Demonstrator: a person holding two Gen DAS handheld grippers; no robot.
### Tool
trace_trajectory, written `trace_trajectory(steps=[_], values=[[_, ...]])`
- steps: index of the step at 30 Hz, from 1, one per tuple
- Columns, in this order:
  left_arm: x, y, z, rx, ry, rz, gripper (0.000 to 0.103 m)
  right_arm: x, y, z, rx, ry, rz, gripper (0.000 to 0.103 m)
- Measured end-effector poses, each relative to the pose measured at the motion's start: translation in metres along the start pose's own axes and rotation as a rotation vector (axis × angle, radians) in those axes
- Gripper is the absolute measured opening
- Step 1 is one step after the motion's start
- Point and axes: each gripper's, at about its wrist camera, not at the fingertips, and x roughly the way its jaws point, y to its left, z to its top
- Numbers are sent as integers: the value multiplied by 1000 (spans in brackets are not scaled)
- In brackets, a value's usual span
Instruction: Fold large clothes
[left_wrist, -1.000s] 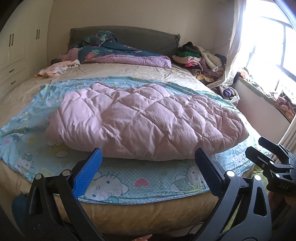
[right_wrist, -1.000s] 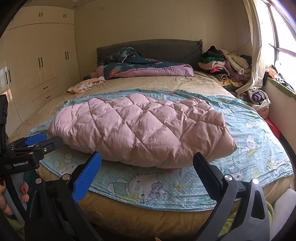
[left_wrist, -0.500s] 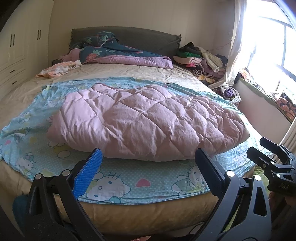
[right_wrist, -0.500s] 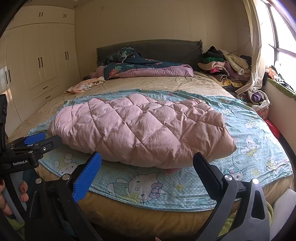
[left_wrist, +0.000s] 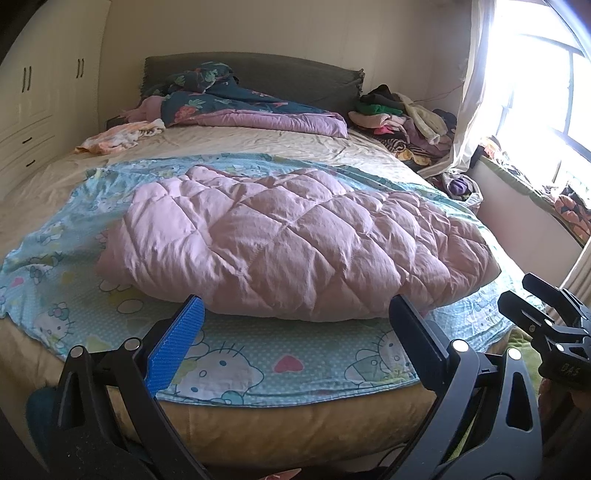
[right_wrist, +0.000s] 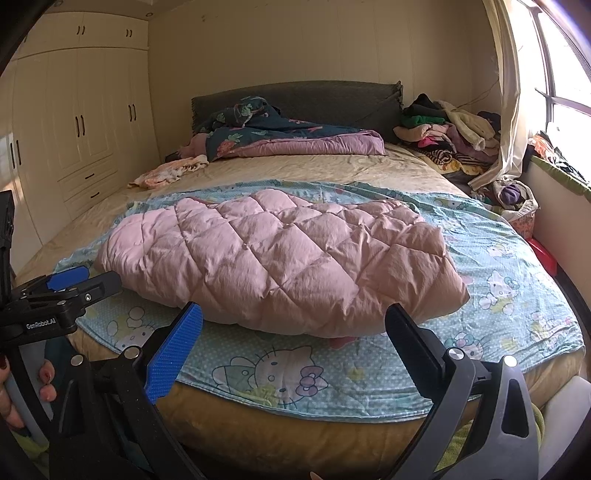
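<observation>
A large pink quilted garment (left_wrist: 295, 243) lies folded in a wide puffy bundle across a light-blue Hello Kitty sheet (left_wrist: 258, 365) on the bed; it also shows in the right wrist view (right_wrist: 280, 266). My left gripper (left_wrist: 295, 325) is open and empty, just off the bed's foot edge, short of the garment. My right gripper (right_wrist: 293, 332) is open and empty at the same edge, further right. Each gripper shows in the other's view: the right one (left_wrist: 532, 306) at right, the left one (right_wrist: 85, 277) at left.
A dark floral duvet (right_wrist: 280, 140) lies by the grey headboard. A heap of clothes (right_wrist: 450, 136) fills the bed's far right corner. A small peach cloth (right_wrist: 166, 173) lies far left. Wardrobes (right_wrist: 74, 140) line the left wall, a window sill (left_wrist: 535, 192) the right.
Both grippers have crept slightly nearer the bed edge and a little left. The garment has not moved. Both stay open.
</observation>
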Motion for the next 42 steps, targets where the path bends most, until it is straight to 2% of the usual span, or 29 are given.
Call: trace_trajectory(steps=[42], values=[[-1,4,1,0,2,20,94,-4,-1,3,-3,-4,-8,99]])
